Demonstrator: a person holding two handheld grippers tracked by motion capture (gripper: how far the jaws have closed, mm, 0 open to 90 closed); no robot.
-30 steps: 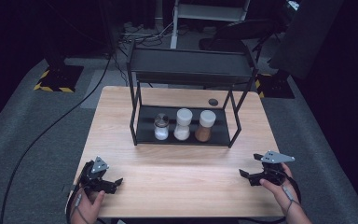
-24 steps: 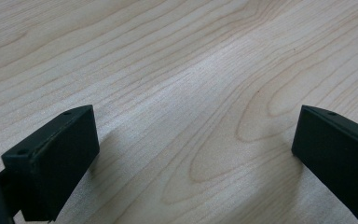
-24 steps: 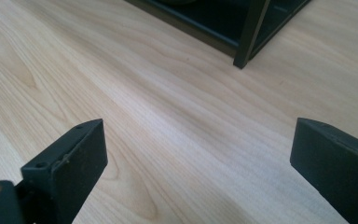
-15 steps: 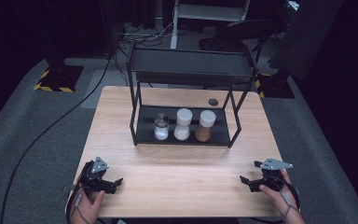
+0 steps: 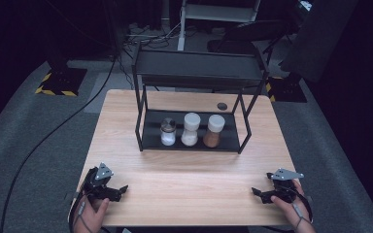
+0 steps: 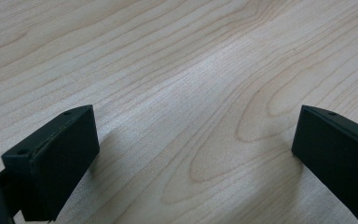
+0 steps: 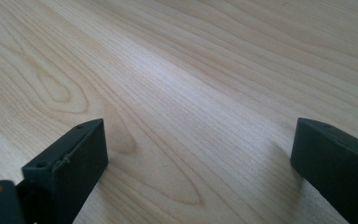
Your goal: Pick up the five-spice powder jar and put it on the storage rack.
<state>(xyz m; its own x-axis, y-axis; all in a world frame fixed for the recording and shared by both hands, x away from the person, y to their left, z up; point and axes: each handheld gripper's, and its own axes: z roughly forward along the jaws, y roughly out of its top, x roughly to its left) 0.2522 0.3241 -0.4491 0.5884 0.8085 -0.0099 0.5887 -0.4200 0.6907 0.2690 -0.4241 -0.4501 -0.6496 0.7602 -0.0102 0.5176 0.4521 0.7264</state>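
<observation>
I hold my left gripper [image 5: 119, 190] low at the near left corner of the wooden table [image 5: 189, 194], its jaws spread wide with bare wood between them. My right gripper [image 5: 258, 193] sits at the near right corner, jaws spread just as wide, gripping nothing. Far across the table stands a black rack [image 5: 194, 73]. On its lower shelf three jars [image 5: 190, 130] stand upright in a row, well apart from both grippers.
</observation>
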